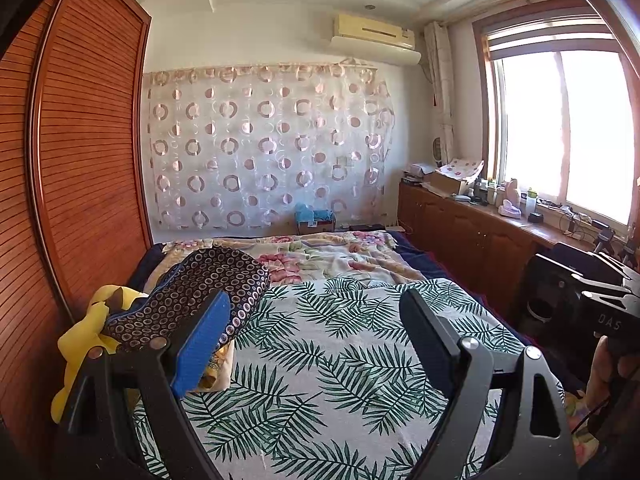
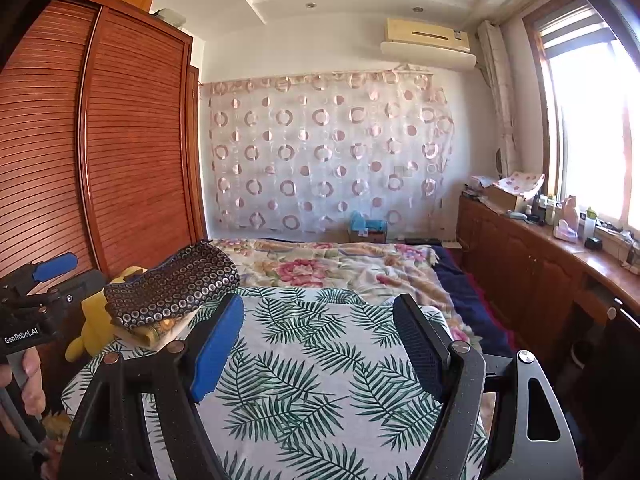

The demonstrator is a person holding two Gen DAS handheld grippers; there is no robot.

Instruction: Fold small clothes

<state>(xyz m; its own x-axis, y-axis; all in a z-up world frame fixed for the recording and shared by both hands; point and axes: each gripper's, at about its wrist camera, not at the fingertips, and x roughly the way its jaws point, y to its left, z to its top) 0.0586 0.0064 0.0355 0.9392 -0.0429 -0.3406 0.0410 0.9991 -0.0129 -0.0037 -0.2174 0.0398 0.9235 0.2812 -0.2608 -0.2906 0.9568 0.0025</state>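
Left wrist view: both tools, left tool (image 1: 316,340) and right tool (image 2: 320,344), are held wide open and empty over the leaf-print sheet (image 1: 340,360); the dotted garment (image 1: 208,292), stacked at the sheet's left edge, should be pinched by one hem.

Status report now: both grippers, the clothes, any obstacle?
Left gripper open, empty. Right gripper open, empty. Dark ring-patterned garment lies on a folded stack at the left of the leaf-print sheet, beside a yellow plush toy. Nothing between the jaws.
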